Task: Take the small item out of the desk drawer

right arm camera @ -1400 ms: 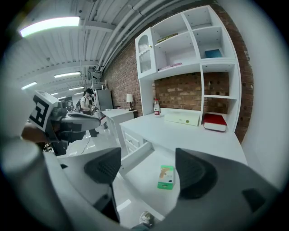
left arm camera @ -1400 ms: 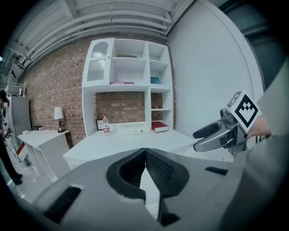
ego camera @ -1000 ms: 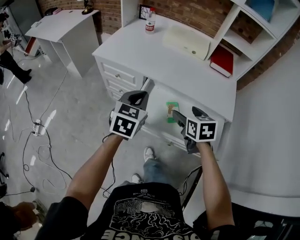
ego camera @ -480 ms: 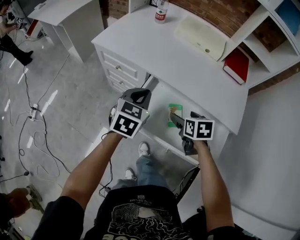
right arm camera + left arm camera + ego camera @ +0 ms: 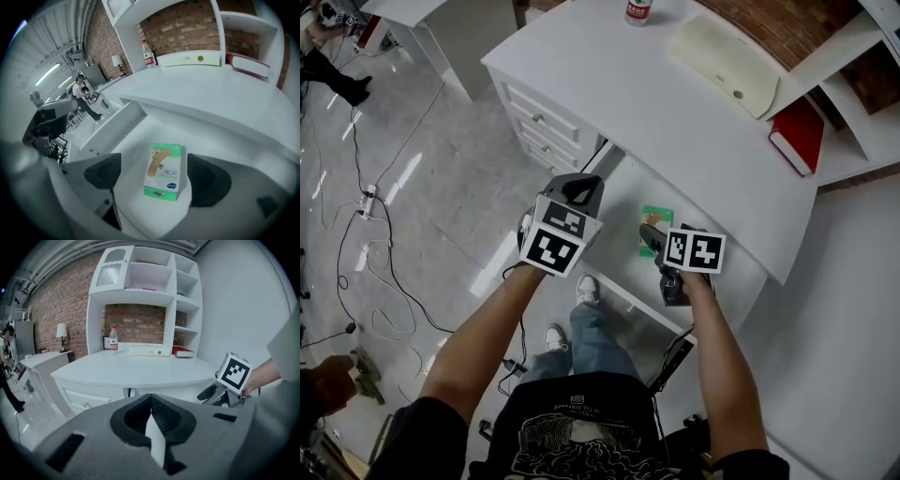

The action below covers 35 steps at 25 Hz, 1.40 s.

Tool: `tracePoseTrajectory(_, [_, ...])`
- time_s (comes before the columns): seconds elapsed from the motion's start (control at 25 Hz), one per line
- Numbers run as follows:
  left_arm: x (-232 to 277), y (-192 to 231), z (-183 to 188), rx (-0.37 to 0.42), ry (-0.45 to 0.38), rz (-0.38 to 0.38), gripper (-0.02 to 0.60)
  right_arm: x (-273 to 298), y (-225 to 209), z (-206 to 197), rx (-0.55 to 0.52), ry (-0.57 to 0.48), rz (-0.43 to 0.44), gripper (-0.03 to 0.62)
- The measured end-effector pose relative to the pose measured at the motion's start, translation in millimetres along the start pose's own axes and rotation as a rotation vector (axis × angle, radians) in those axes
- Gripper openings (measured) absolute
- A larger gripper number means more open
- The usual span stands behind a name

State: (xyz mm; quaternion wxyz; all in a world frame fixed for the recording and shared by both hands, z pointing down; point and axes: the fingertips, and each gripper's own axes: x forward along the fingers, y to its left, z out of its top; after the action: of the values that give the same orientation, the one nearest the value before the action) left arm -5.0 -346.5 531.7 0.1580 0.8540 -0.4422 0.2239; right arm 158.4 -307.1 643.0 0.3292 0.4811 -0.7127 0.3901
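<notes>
The desk drawer [image 5: 623, 253] [image 5: 117, 140] stands pulled out under the white desk top [image 5: 675, 103]. A small green and white box [image 5: 164, 171] [image 5: 656, 223] with a plaster picture lies flat on its floor. My right gripper [image 5: 157, 180] [image 5: 649, 236] hangs just above it, jaws opening wide, one on each side of the box and not touching it. My left gripper [image 5: 579, 192] [image 5: 151, 420] is shut with nothing in it, held at the drawer's left, level with the desk top.
On the desk stand a bottle [image 5: 113, 339], a cream case [image 5: 722, 52] and a red book [image 5: 797, 139] under the shelf unit [image 5: 145, 287]. Side drawers [image 5: 534, 122] are to the left. Cables [image 5: 366, 244] lie on the floor. A second white table [image 5: 441, 19] is far left.
The head view has tipped further down and closer to the desk. My right gripper has moved nearer the green box in the drawer. The left gripper has kept its place.
</notes>
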Motion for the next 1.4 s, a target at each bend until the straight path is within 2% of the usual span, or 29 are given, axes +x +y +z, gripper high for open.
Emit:
tracePoseTrajectory(0.4, [14.6,17.0,-20.3,-0.039,0.046,0.03,0.008,44.1,-13.0,-8.8,0.02,0.076,-0.018,0.442])
tracePoseTrajectory(0.76, [22.5,26.6,-28.4,-0.057,0.069,0.044,0.008,64.2,-25.7,-20.1,0.026,0.13,-0.078,0.435])
tracePoseTrajectory(0.88, [22.2,30.4,-30.1,-0.062,0.076,0.048,0.008,67.0,-27.8,-20.8,0.03,0.14,-0.108,0.408])
tracePoseTrajectory(1.24, [14.6,40.3,-32.5,-0.072,0.085,0.071,0.008,70.8,-30.8,-21.4,-0.007,0.178,-0.201,0.399])
tracePoseTrajectory(1.4, [8.6,48.7,-33.0,-0.079,0.087,0.085,0.008,71.3,-30.8,-21.7,-0.023,0.205,-0.207,0.363])
